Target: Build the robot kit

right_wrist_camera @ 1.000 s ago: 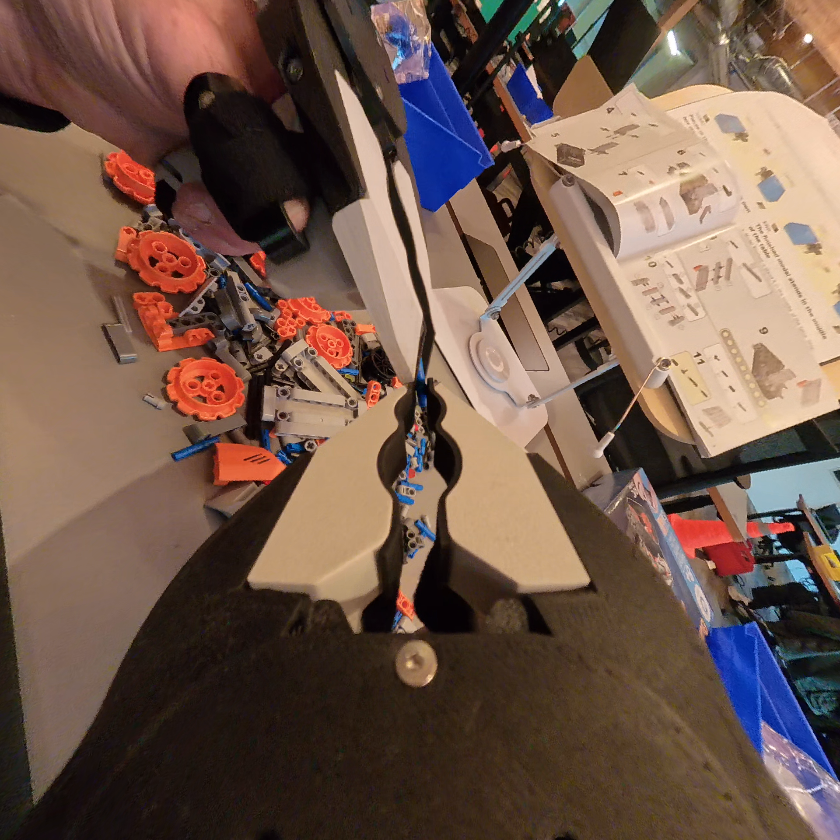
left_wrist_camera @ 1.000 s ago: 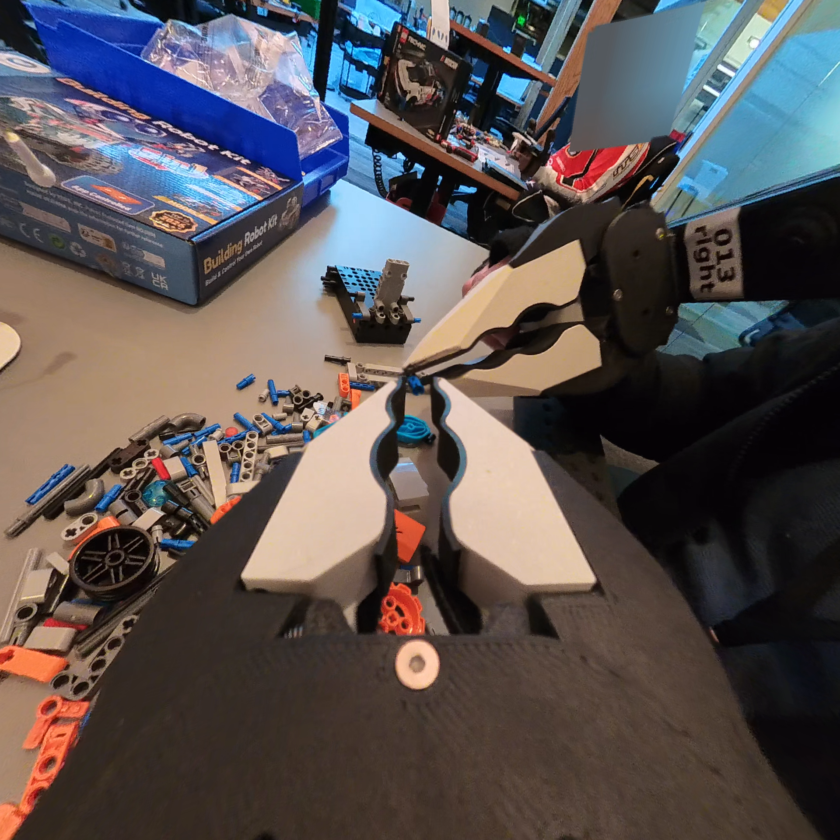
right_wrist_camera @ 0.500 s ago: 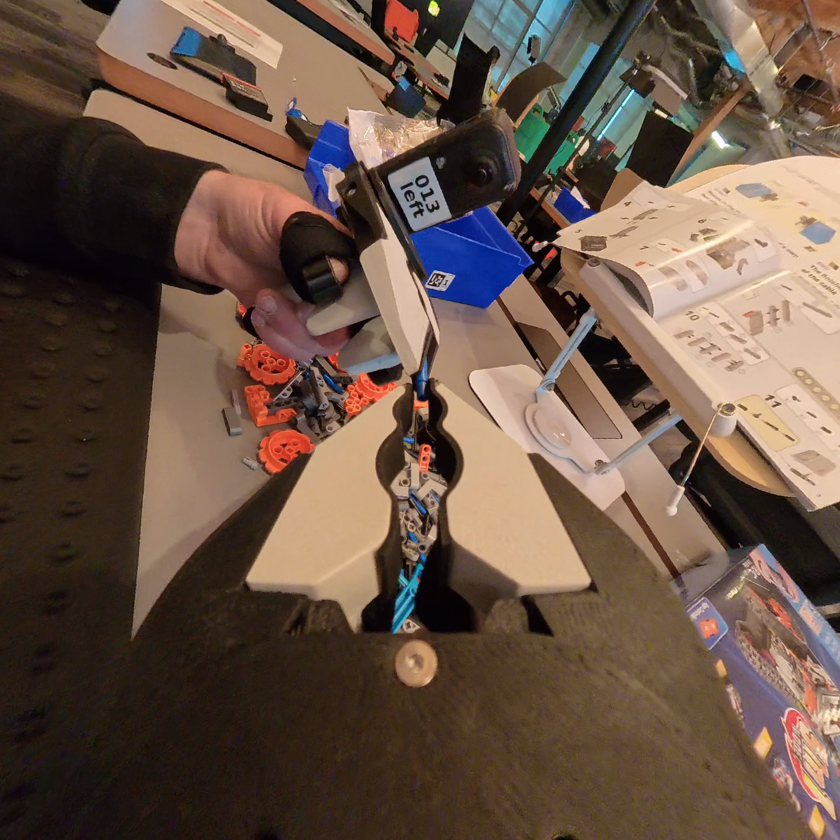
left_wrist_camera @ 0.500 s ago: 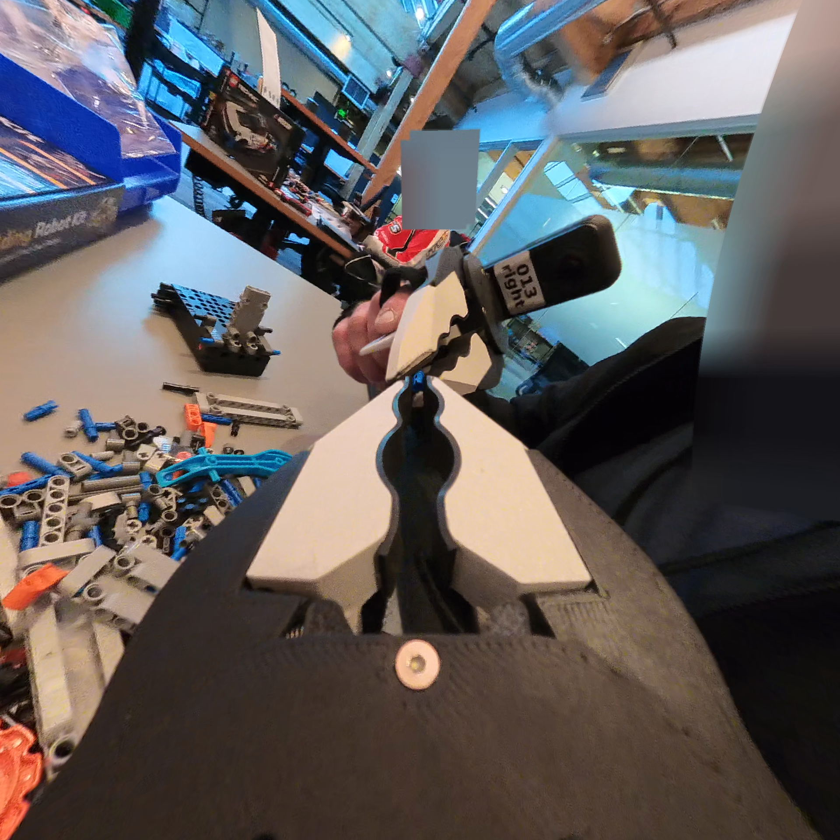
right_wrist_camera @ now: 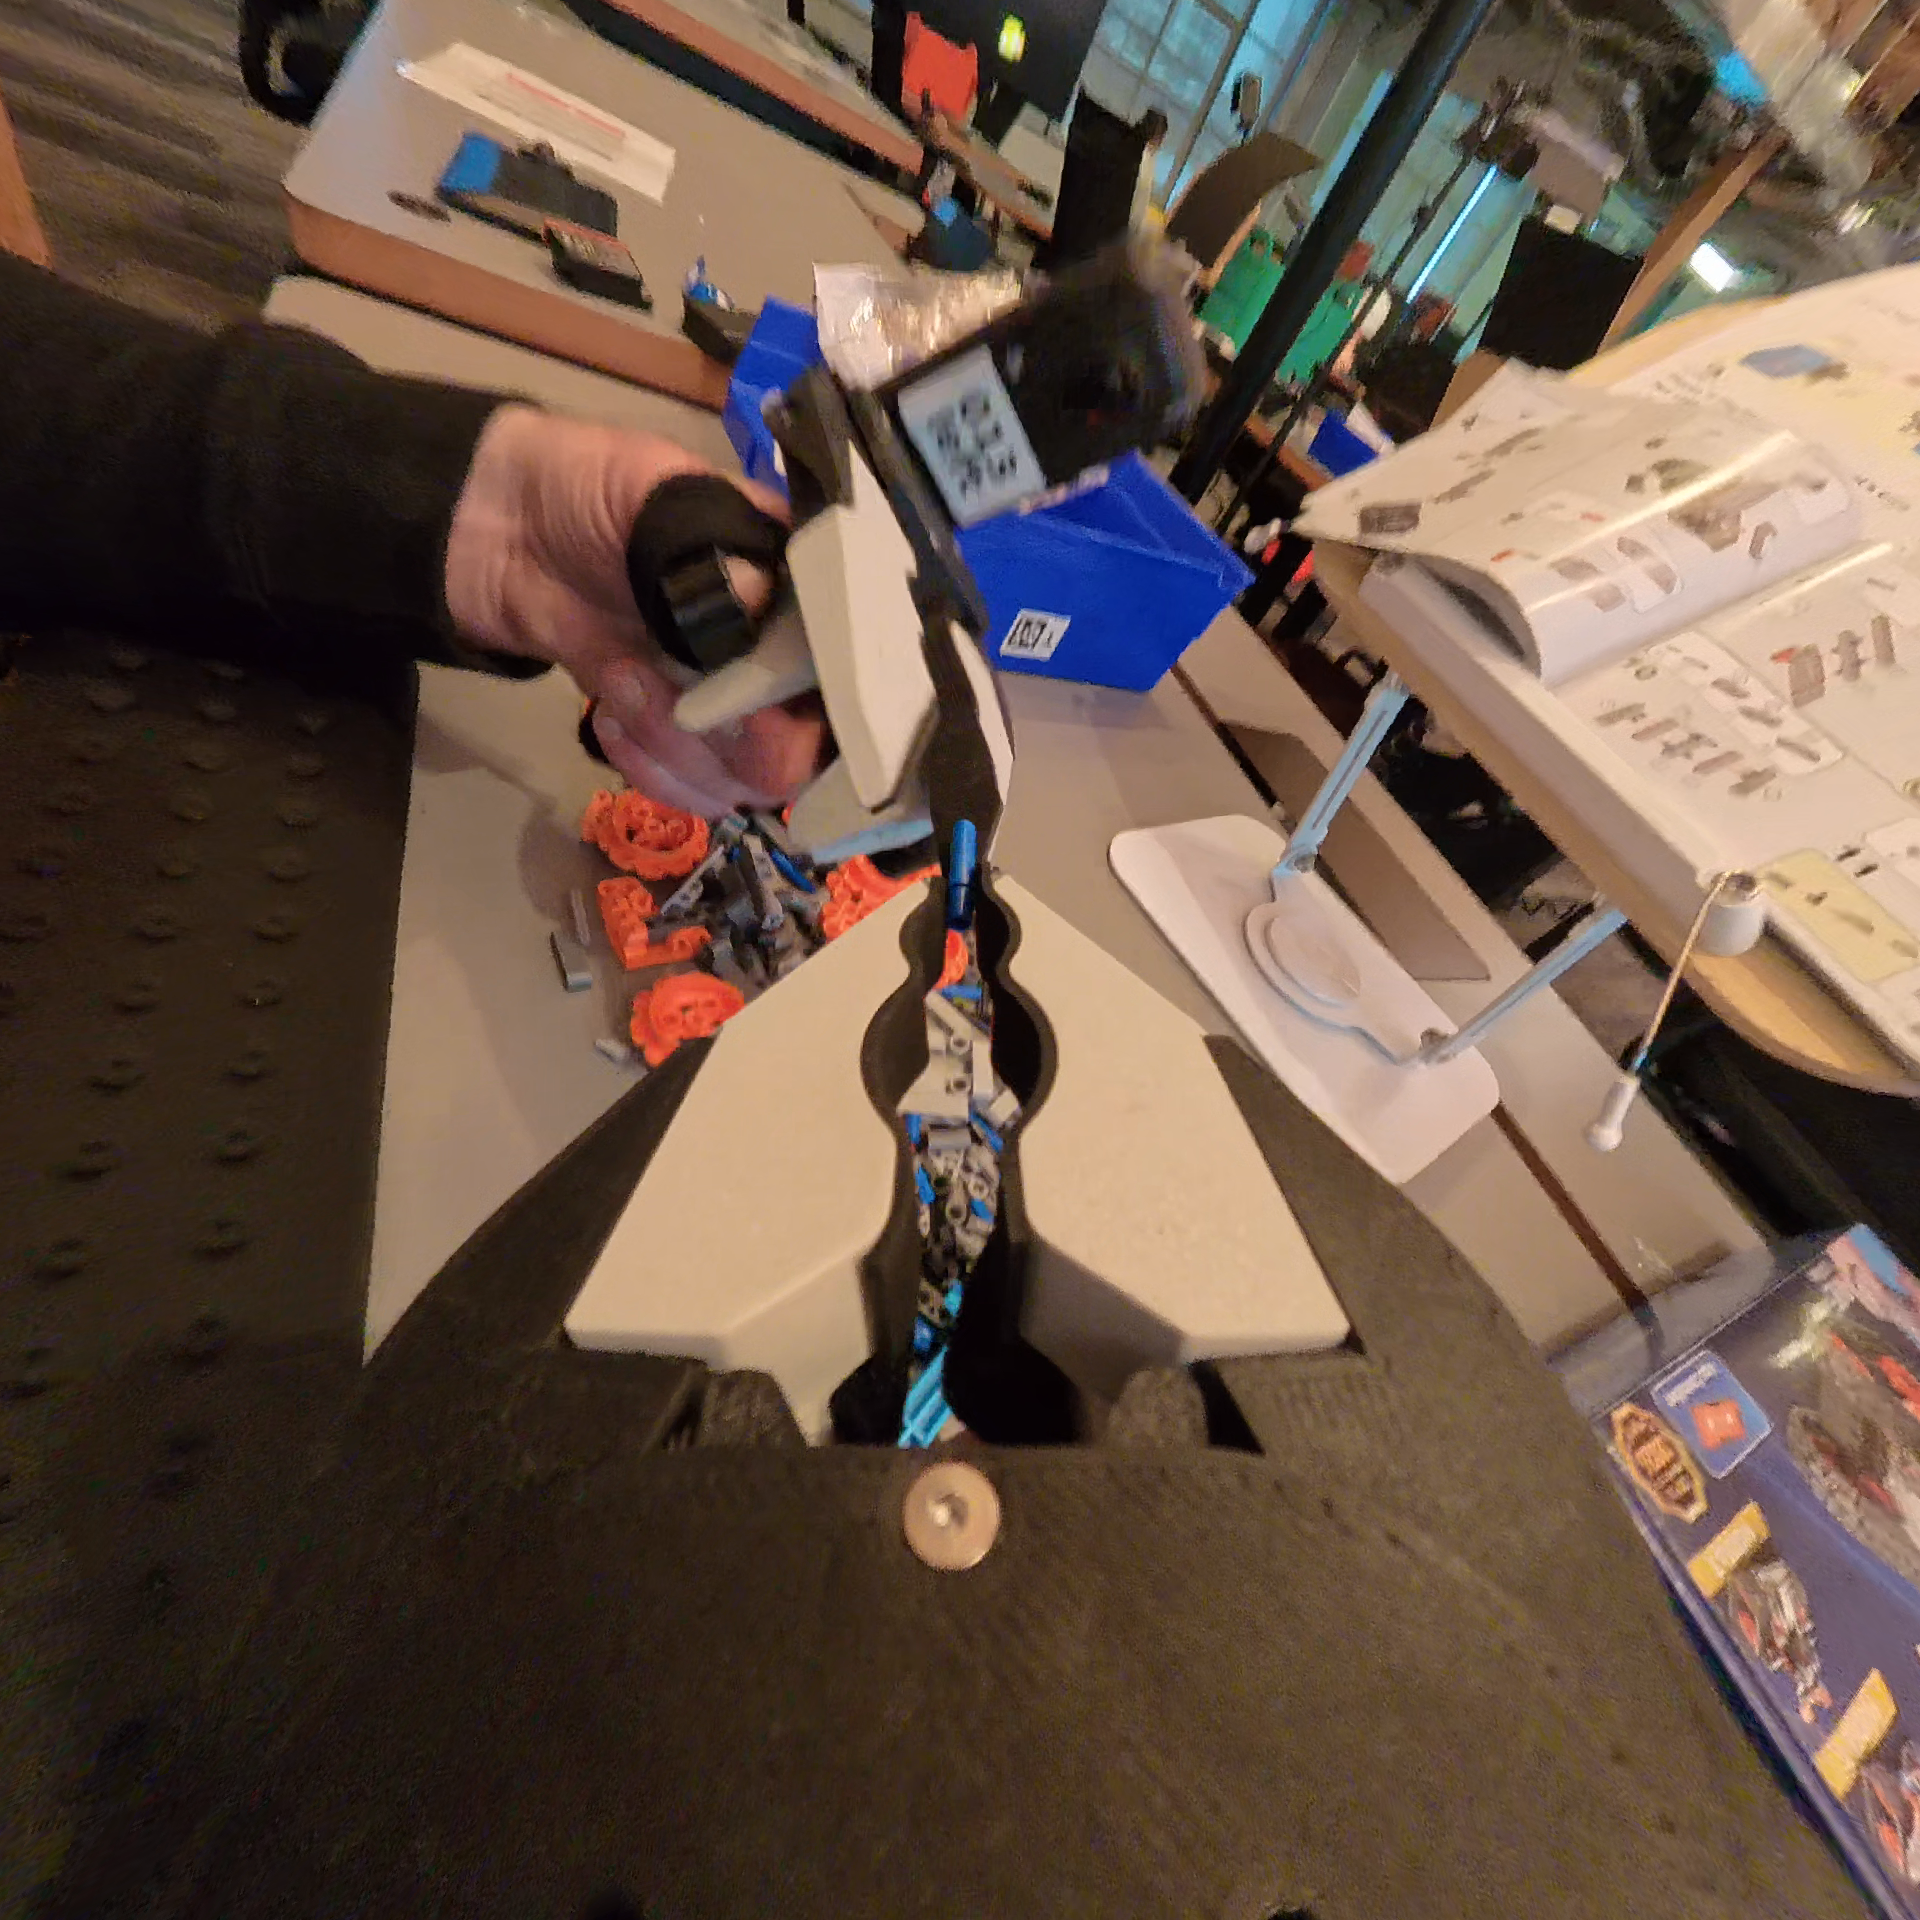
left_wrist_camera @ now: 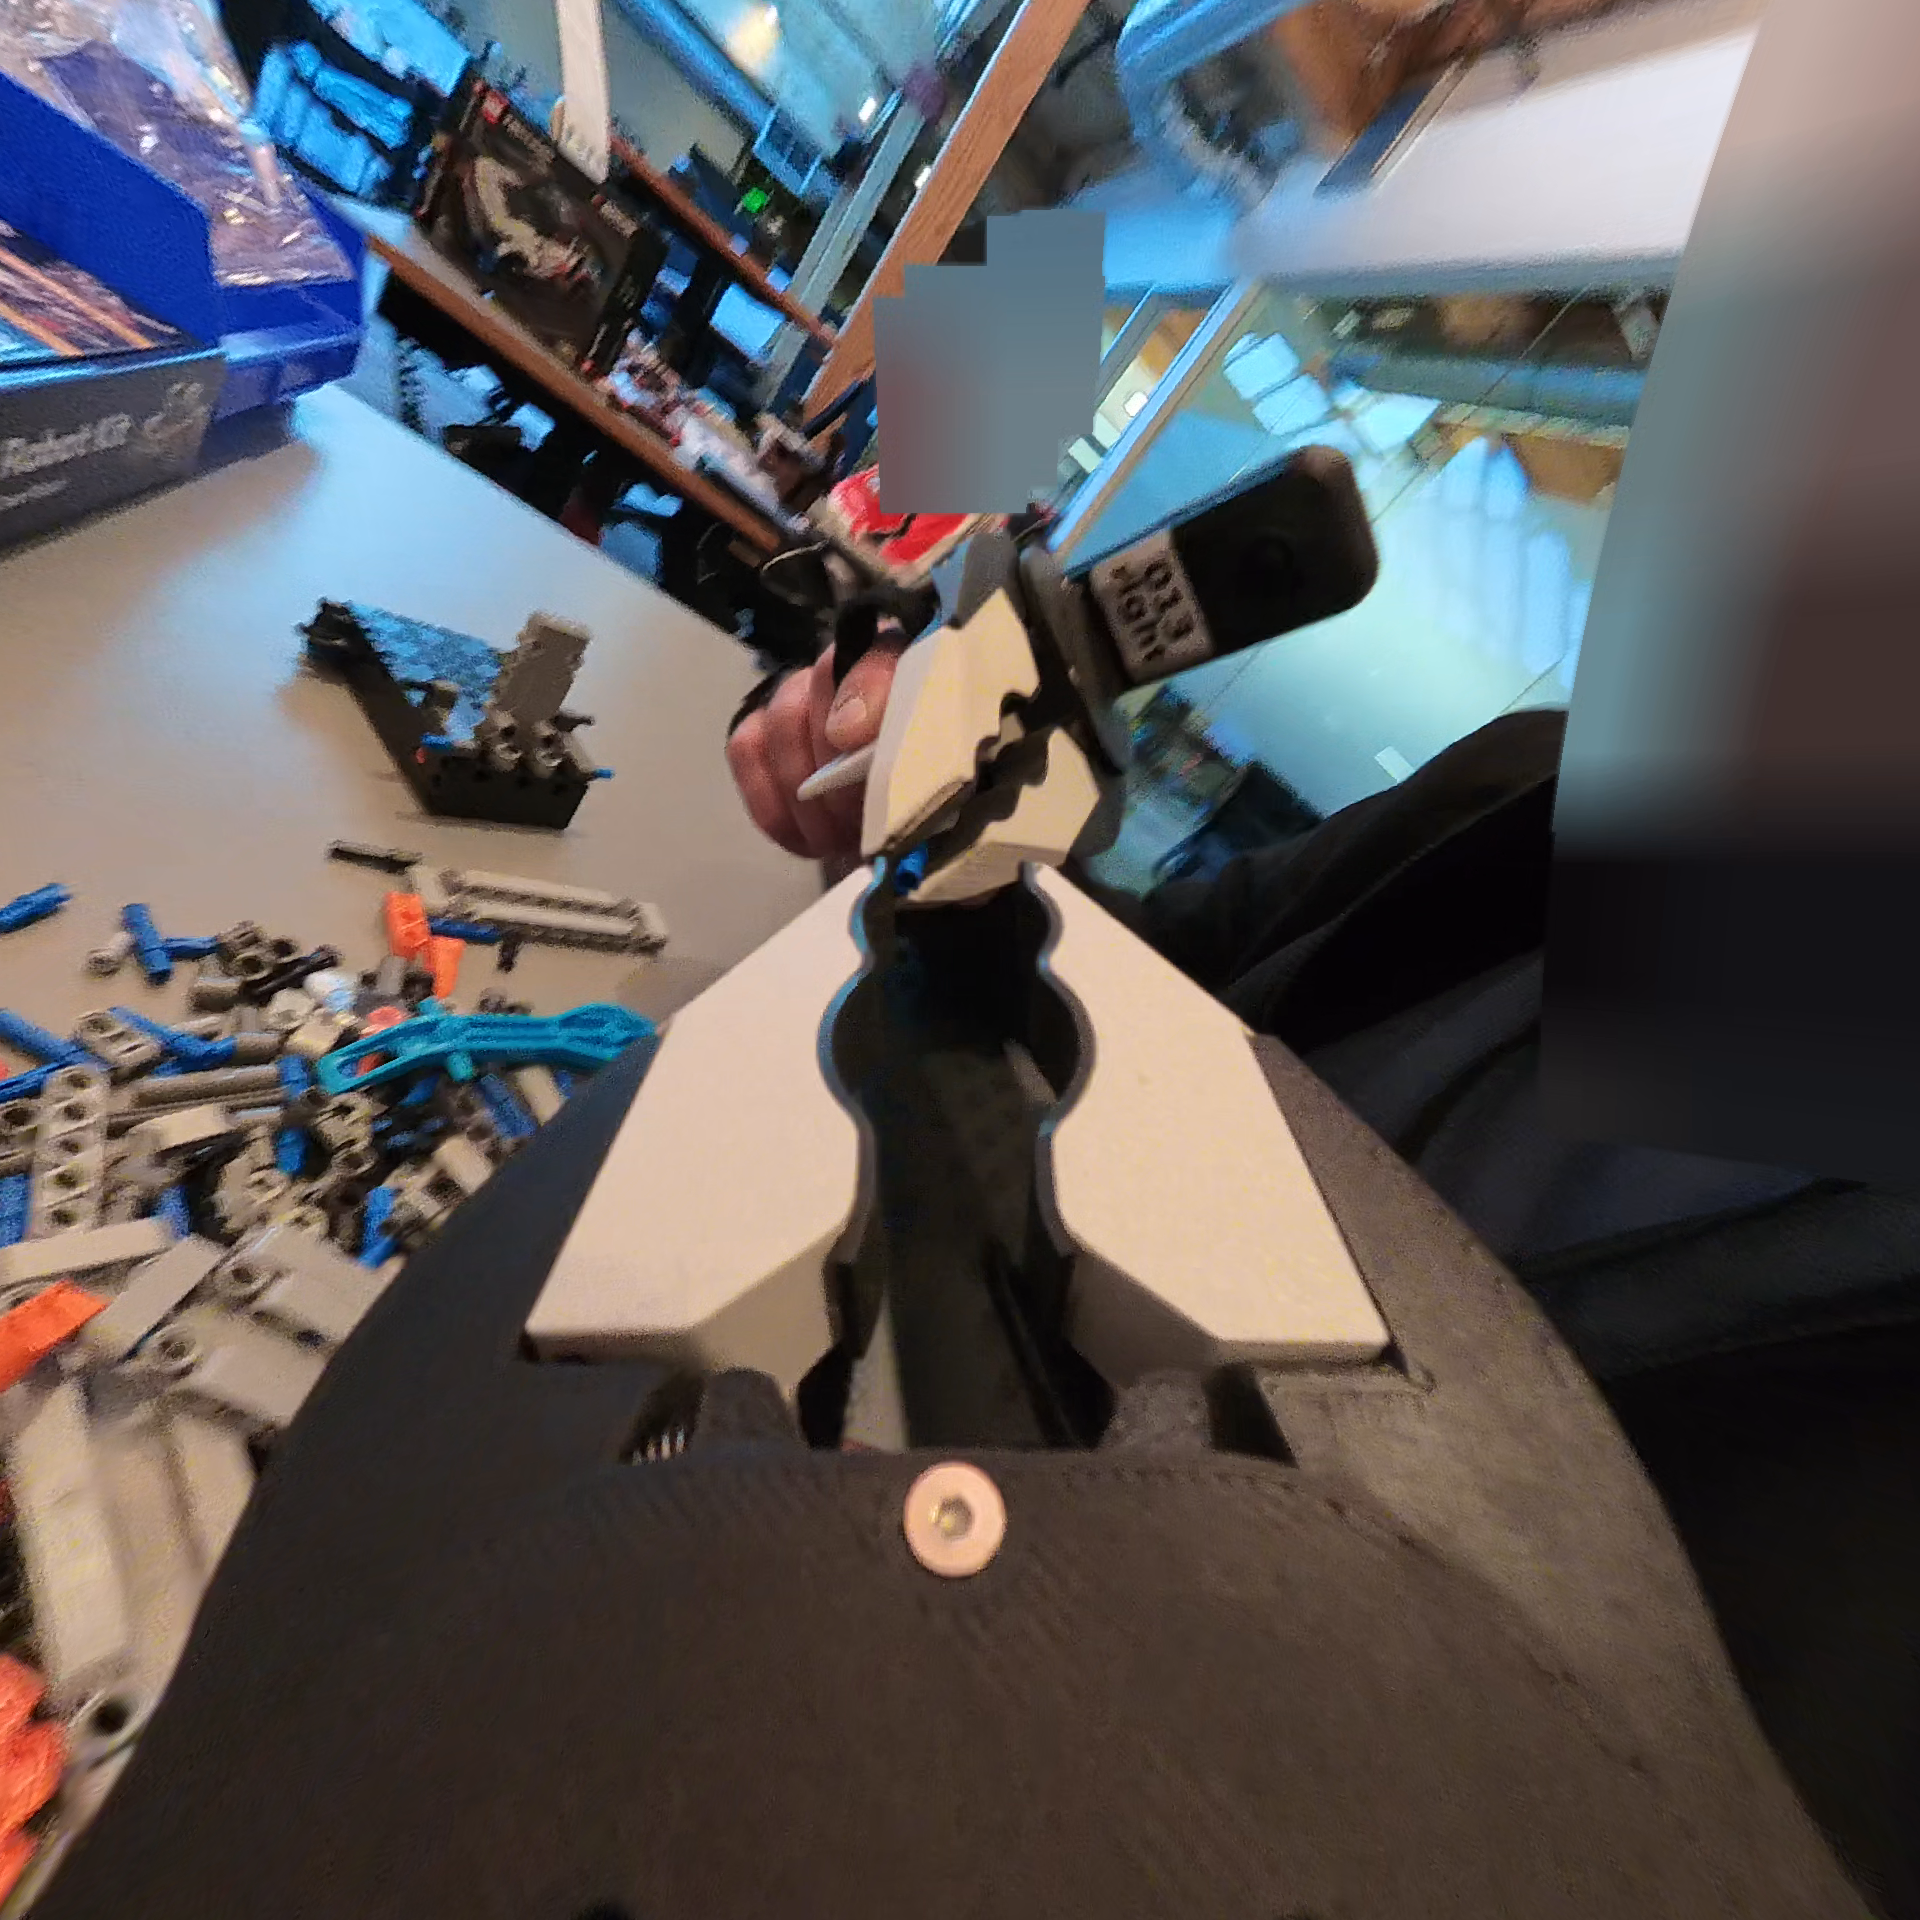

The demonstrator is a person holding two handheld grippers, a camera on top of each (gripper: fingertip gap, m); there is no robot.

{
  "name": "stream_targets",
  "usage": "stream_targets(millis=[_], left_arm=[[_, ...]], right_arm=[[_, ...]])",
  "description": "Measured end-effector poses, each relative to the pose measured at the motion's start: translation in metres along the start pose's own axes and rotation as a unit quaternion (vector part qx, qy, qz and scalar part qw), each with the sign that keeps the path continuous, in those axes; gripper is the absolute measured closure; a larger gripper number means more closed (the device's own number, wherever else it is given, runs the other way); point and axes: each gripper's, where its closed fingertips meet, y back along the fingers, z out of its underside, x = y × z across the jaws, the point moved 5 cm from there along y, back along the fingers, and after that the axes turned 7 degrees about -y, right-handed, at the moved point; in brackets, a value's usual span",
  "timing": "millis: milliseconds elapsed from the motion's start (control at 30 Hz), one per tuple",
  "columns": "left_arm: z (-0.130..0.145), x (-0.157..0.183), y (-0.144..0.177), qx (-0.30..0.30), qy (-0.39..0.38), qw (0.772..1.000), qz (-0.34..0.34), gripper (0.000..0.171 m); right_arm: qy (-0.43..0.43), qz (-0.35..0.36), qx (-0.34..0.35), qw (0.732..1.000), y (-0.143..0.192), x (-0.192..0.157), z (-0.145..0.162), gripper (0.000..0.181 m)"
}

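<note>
My right gripper point(right_wrist_camera: 966, 896) is shut on a small blue pin point(right_wrist_camera: 961, 860) that sticks out past its tips. It is held in the air above the grey table point(right_wrist_camera: 468, 1091). My left gripper point(left_wrist_camera: 951, 891) meets it tip to tip with its jaws parted around the pin's far end. In the left wrist view the right gripper point(left_wrist_camera: 920, 871) comes in from above with the blue pin point(left_wrist_camera: 912, 862) at its tip. In the right wrist view the left gripper point(right_wrist_camera: 968, 816) hangs down just above the pin, held by a hand point(right_wrist_camera: 561, 582).
A pile of grey, blue and orange parts point(left_wrist_camera: 208, 1101) with a teal tool point(left_wrist_camera: 478, 1039) lies below. A black partial build point(left_wrist_camera: 468, 727) stands behind it. A blue kit box point(left_wrist_camera: 104, 416), a blue bin point(right_wrist_camera: 1091, 592) and an open instruction booklet point(right_wrist_camera: 1662, 582) on a white stand point(right_wrist_camera: 1299, 997) are nearby. Both grippers' tips are close together, under 4 cm apart.
Both grippers have risen off the parts pile, tips still together. My left gripper's jaws have opened wider in the last half second, while the right stays shut on the blue pin.
</note>
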Motion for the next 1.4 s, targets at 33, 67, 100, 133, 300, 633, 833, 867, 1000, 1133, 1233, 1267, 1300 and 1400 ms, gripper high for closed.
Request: stream_targets(millis=[33, 67, 100, 133, 300, 633, 833, 867, 1000, 1133, 1233, 1267, 1300, 1400], left_arm=[[0.004, -0.003, 0.0, -0.029, -0.023, 0.999, -0.031, 0.15], [0.009, -0.006, 0.001, -0.062, -0.053, 0.994, -0.067, 0.148], [0.012, -0.009, 0.005, -0.083, -0.069, 0.99, -0.092, 0.146], [0.012, -0.012, 0.01, -0.089, -0.07, 0.987, -0.113, 0.145], [0.038, -0.045, 0.033, -0.229, -0.099, 0.924, -0.29, 0.144], [0.073, -0.07, 0.038, -0.345, -0.07, 0.854, -0.383, 0.16], [0.065, -0.063, 0.032, -0.31, -0.047, 0.876, -0.367, 0.149], [0.068, -0.064, 0.031, -0.316, -0.041, 0.873, -0.37, 0.147], [0.076, -0.066, 0.024, -0.348, -0.058, 0.849, -0.393, 0.15], [0.078, -0.068, 0.018, -0.358, -0.068, 0.837, -0.407, 0.154], [0.077, -0.067, 0.018, -0.361, -0.069, 0.834, -0.412, 0.159], [0.077, -0.068, 0.019, -0.363, -0.075, 0.83, -0.417, 0.162], [0.076, -0.068, 0.02, -0.362, -0.082, 0.826, -0.424, 0.164], [0.075, -0.067, 0.021, -0.344, -0.09, 0.832, -0.426, 0.166]], right_arm=[[-0.008, -0.006, -0.017, 1.0, -0.002, 0.0, 0.006, 0.178], [-0.014, -0.005, -0.03, 0.999, -0.003, 0.002, 0.011, 0.179], [-0.017, 0.0, -0.032, 0.999, -0.001, 0.005, 0.013, 0.179], [-0.028, 0.002, -0.033, 0.999, 0.001, 0.008, 0.015, 0.179], [-0.059, 0.01, -0.07, 0.996, 0.001, 0.019, 0.032, 0.179], [-0.071, 0.011, -0.111, 0.991, -0.003, 0.02, 0.051, 0.179], [-0.076, 0.012, -0.113, 0.991, -0.003, 0.02, 0.051, 0.179], [-0.076, 0.011, -0.113, 0.991, -0.003, 0.019, 0.051, 0.179], [-0.072, 0.009, -0.114, 0.991, -0.003, 0.018, 0.051, 0.179], [-0.075, 0.011, -0.109, 0.991, -0.001, 0.018, 0.049, 0.179], [-0.078, 0.011, -0.11, 0.991, 0.0, 0.019, 0.05, 0.179], [-0.079, 0.011, -0.11, 0.991, 0.0, 0.019, 0.05, 0.179], [-0.079, 0.011, -0.11, 0.991, 0.0, 0.019, 0.05, 0.179], [-0.081, 0.011, -0.108, 0.991, 0.001, 0.019, 0.049, 0.179]])
